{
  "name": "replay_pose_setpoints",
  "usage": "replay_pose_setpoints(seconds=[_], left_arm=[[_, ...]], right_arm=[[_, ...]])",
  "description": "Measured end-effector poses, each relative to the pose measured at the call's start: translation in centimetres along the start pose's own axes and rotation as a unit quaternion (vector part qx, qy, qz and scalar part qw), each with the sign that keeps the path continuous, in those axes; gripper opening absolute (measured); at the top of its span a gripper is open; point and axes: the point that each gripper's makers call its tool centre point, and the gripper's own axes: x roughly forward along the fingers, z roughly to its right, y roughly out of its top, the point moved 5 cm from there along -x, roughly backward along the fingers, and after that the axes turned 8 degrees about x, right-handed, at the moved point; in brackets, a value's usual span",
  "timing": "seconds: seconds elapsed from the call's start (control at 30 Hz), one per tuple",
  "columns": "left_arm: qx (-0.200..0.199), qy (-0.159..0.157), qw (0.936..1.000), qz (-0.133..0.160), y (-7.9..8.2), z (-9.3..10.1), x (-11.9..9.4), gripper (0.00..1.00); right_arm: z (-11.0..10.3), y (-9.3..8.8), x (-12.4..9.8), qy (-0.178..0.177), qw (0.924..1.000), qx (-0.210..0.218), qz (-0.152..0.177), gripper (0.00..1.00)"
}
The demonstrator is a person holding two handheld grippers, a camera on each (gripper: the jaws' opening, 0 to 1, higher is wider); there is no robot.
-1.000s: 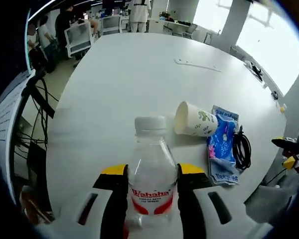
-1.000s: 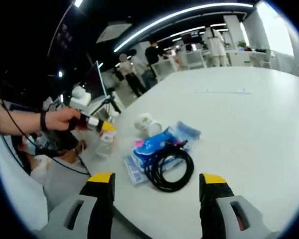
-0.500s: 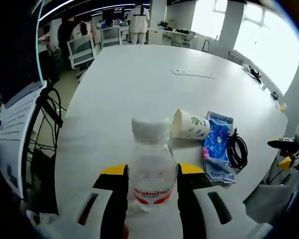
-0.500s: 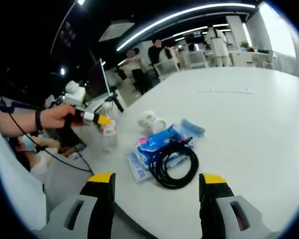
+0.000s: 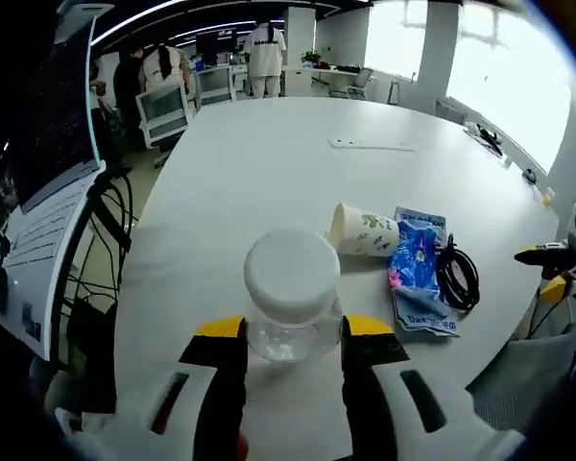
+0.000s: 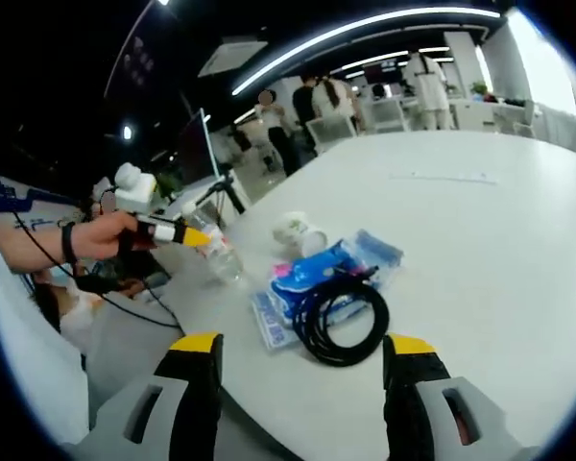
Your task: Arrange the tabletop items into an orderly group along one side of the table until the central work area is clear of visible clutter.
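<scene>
Bottle [image 5: 291,307] now tipped cap-forward, gripped.

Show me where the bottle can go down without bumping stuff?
Bare table lies beyond the cup, up to the far strip, and beside the bottle toward the near edge. It is crowded where cup, blue packet and cable bunch together.
</scene>
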Motion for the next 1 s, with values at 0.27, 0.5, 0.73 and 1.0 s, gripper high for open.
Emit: replay_pose_setpoints(seconds=[0.27, 0.5, 0.73, 1.0], left_arm=[[-0.004, 0.013, 0.9998, 0.012, 0.0, 0.2, -0.1, 0.37], [-0.025, 0.023, 0.9988, 0.035, 0.1, 0.1, 0.0, 0.37], [-0.061, 0.034, 0.9957, 0.060, 0.0, 0.2, 0.5, 0.38], [-0.091, 0.019, 0.9925, 0.079, 0.1, -0.1, 1.3, 0.39]], right_arm=[[0.2, -0.2, -0.6, -0.001, 1.0000, -0.002, -0.001, 0.69], [0.1, -0.5, -0.9, 0.000, 0.9999, -0.007, -0.015, 0.68], [-0.3, -0.6, -1.1, 0.001, 0.9991, -0.023, -0.035, 0.69], [-0.6, -1.0, -0.8, -0.003, 0.9988, -0.020, -0.043, 0.68]])
